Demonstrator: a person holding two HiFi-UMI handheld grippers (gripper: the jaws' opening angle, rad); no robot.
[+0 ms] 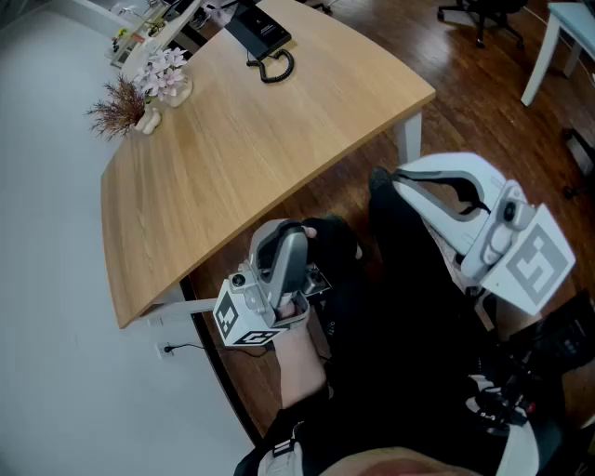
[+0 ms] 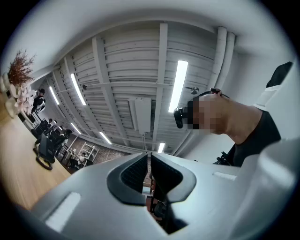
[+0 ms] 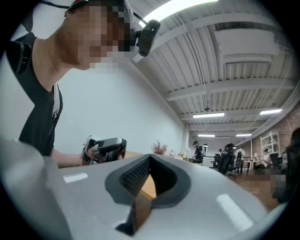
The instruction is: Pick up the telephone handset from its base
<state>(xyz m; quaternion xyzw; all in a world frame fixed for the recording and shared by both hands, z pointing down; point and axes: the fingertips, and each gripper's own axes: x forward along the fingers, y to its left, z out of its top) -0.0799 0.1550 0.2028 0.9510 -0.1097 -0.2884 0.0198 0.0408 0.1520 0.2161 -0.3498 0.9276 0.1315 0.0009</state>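
A black telephone (image 1: 260, 31) with a coiled cord (image 1: 277, 67) sits at the far end of the light wooden table (image 1: 251, 158); from here I cannot tell its handset apart from the base. Both grippers hang well short of it, off the table's near edge. My left gripper (image 1: 279, 232), held in a gloved hand, is tilted up at the ceiling, and its jaws (image 2: 149, 161) are shut on nothing. My right gripper (image 1: 402, 177) is held level at the right, also shut and empty (image 3: 149, 164). The phone shows in neither gripper view.
Dried flowers in small vases (image 1: 153, 82) stand at the table's left edge. A white table leg (image 1: 409, 139) rises from the dark wood floor. An office chair (image 1: 483, 14) and a pale table (image 1: 558, 37) stand at the far right. People sit in the background (image 3: 229, 157).
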